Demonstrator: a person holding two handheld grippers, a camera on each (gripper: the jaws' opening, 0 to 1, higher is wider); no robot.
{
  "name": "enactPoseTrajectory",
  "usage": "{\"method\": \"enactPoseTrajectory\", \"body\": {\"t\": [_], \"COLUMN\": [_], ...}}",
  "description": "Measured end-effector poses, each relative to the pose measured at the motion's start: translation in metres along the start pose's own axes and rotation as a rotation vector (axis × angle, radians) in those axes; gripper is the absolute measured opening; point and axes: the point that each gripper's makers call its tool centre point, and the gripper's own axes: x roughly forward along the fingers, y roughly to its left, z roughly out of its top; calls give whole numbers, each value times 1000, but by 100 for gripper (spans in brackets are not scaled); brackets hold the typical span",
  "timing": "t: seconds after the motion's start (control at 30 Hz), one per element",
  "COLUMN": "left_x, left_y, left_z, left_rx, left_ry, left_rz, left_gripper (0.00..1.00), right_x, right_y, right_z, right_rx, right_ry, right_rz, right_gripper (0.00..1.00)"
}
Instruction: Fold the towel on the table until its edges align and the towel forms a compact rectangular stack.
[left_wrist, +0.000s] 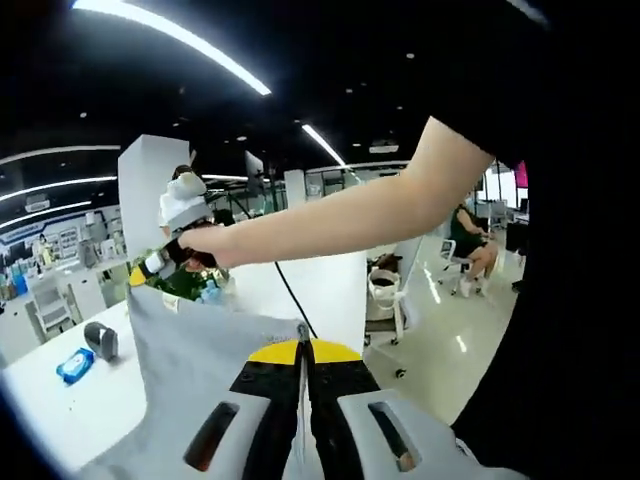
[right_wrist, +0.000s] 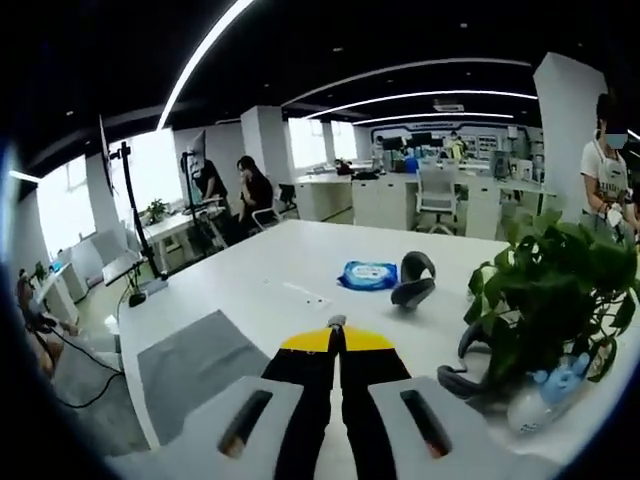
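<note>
1. I see an open-plan office under a dark ceiling (right_wrist: 330, 40) crossed by long white light strips (left_wrist: 170, 35).
2. White desks (right_wrist: 400, 195) and office chairs (right_wrist: 436, 190) stand across the room.
3. Bright windows (right_wrist: 160, 165) line the far wall.
4. The glossy pale floor (left_wrist: 440, 340) reflects the lights.
5. White square pillars (right_wrist: 268, 140) rise between workstations.

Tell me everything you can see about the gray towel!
The towel is plain gray cloth that looks soft and thin. In the left gripper view it is lifted off the white table and hangs like a sheet between the two grippers. The left gripper has its yellow-tipped jaws closed on one top corner, and the right gripper, held by a person's hand, pinches the other corner. In the right gripper view, a gray part rests flat on the table near its edge.
</note>
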Motion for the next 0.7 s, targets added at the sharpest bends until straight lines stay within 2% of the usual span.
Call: {"method": "enactPoseTrajectory", "body": {"t": [0.13,0.37,0.53,0.7], "left_x": [-15,-58,-82,-108], "left_y": [4,22,33,44], "left_z": [-2,7,0,4], "left_rx": [-22,-85,-87,-115], "left_ry": [-20,-91,-86,-107], "left_rz": [17,45,77,120], "left_gripper": [1,1,1,1], "right_x": [10,27,38,54], "right_y": [15,38,50,73], "right_z": [5,18,23,34], "right_rx": [-8,-4,-3,0], "right_ry": [2,-18,-20,-38], "right_rz": [-1,3,22,66], "right_gripper": [0,0,0,0]}}
